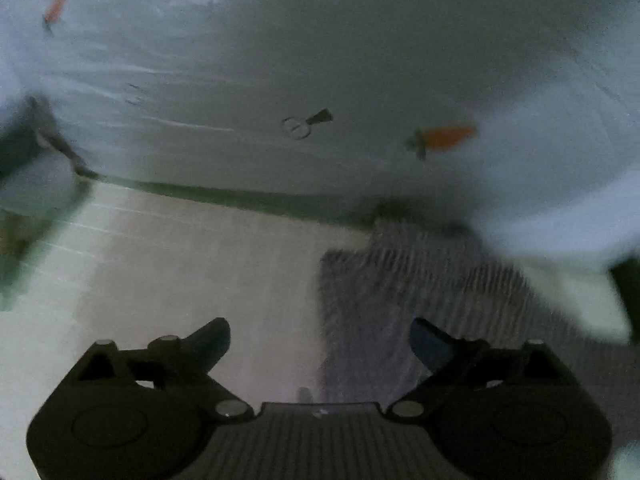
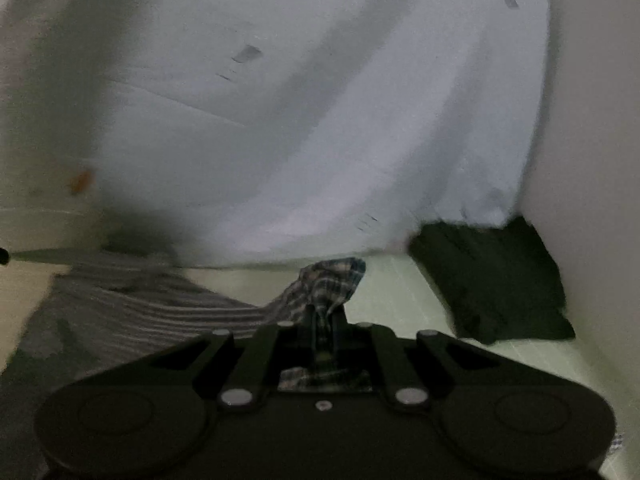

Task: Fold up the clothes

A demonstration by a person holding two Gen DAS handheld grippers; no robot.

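Note:
A grey striped garment (image 1: 420, 312) lies flat on the pale mat (image 1: 160, 272), right of centre in the left wrist view. My left gripper (image 1: 320, 344) hovers over its left edge, open, with nothing between the fingers. In the right wrist view my right gripper (image 2: 322, 312) is shut on a bunched plaid cloth (image 2: 332, 280) that sticks up from between the fingers. The same striped garment (image 2: 132, 304) stretches away to the left of it. Both views are blurred.
A pale blue sheet with carrot prints (image 1: 320, 80) covers the far side, also seen as the sheet (image 2: 320, 120) in the right wrist view. A folded dark green garment (image 2: 496, 284) lies on the mat at the right, beside a white wall (image 2: 592, 160).

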